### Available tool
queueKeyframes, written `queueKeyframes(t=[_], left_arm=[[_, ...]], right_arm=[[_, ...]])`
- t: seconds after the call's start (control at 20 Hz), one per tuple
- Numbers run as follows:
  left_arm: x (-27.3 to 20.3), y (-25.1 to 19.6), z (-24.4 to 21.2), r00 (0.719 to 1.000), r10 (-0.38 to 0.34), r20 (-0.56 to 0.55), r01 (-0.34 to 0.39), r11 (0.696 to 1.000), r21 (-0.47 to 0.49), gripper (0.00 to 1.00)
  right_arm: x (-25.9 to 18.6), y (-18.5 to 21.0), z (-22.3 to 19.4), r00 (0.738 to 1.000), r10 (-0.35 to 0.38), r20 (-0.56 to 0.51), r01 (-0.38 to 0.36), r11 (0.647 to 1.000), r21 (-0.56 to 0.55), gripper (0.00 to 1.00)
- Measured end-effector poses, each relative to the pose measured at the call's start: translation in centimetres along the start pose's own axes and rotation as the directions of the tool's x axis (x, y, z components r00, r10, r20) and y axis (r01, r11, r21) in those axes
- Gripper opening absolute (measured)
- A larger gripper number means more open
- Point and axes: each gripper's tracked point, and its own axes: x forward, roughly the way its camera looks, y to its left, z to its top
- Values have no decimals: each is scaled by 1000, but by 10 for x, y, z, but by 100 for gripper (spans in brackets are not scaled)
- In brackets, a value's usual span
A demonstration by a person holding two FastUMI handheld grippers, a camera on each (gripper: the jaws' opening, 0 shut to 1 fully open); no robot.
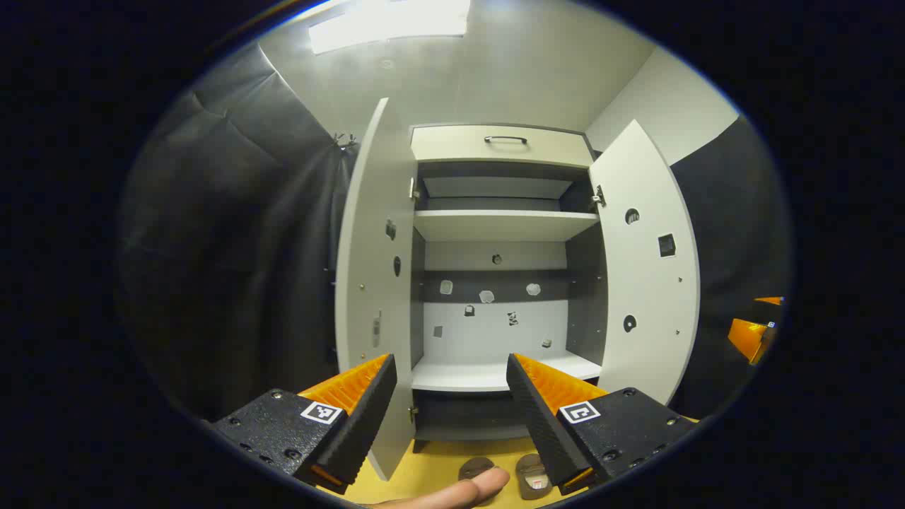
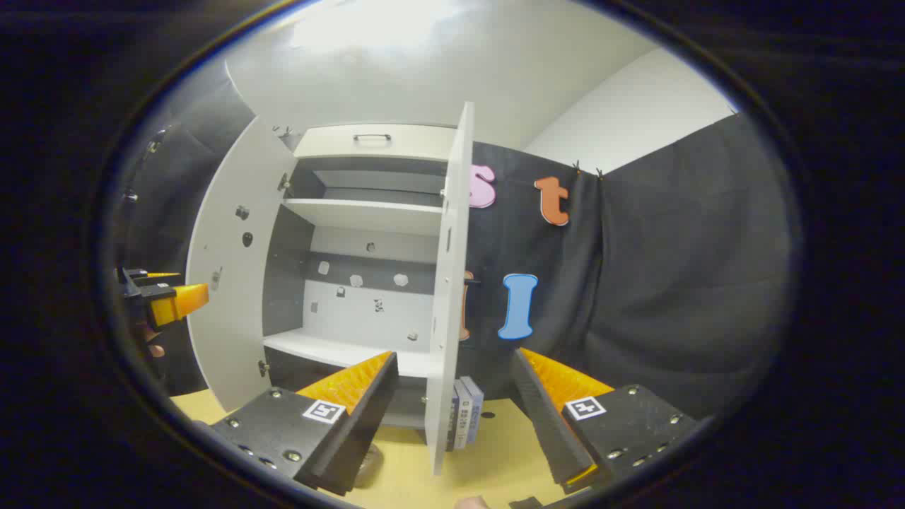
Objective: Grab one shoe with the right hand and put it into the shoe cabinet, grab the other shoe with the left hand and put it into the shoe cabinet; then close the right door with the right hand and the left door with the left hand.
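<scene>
I find the shoe cabinet (image 1: 498,283) standing with both doors swung wide and its shelves bare. In the left gripper view, the left gripper (image 1: 449,396) has its fingers spread apart with nothing between them, aimed at the lower shelf (image 1: 488,373). The two shoes (image 1: 505,475) lie on the yellow floor (image 1: 438,466) just in front of the cabinet base, below the fingers; a fingertip (image 1: 474,489) intrudes at the bottom edge. In the right gripper view, the right gripper (image 2: 452,403) is likewise spread and empty, facing the edge of the right door (image 2: 449,283). The shoes look small and light — probably soft-sided, so I judge a pinch across the collar or heel safest. No shoe is stowed yet.
</scene>
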Motion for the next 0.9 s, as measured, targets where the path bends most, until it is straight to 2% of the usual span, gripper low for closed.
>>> queueKeyframes(t=[0.05,0.1,0.15,0.2,0.3,0.35,0.45,0.65,0.7,0.8,0.9], left_arm=[[-6,7,4,1000,5,12,-5,1000,8,94],[-4,9,-2,1000,11,14,-11,1000,11,96],[-8,13,-1,1000,14,16,-14,1000,12,94],[-10,15,0,1000,14,21,-14,1000,15,96],[-14,16,0,1000,10,28,-10,1000,9,98],[-15,15,0,1000,4,28,-4,1000,5,94],[-15,17,-2,1000,12,26,-12,1000,1,96],[-12,16,-16,999,19,-27,-19,1000,-5,94],[-10,18,-17,999,28,-29,-28,1000,6,96],[-8,16,-20,999,28,-26,-27,999,16,96],[-9,11,-26,999,15,-33,-15,1000,9,96]], right_arm=[[-1,9,2,1000,11,3,-11,1000,4,97],[0,18,3,1000,24,3,-24,1000,12,99],[1,25,3,999,34,1,-34,999,22,97],[2,31,3,999,42,-1,-42,999,25,95],[5,40,2,999,51,-6,-51,999,14,97],[6,43,0,998,55,-9,-55,998,11,97],[5,52,-2,997,72,-15,-72,997,21,98],[6,57,-5,997,75,-13,-74,997,24,97],[7,59,-6,997,73,-14,-72,997,29,97],[11,65,-14,997,74,-18,-73,997,35,99],[16,78,-32,995,93,-38,-92,995,25,97]])
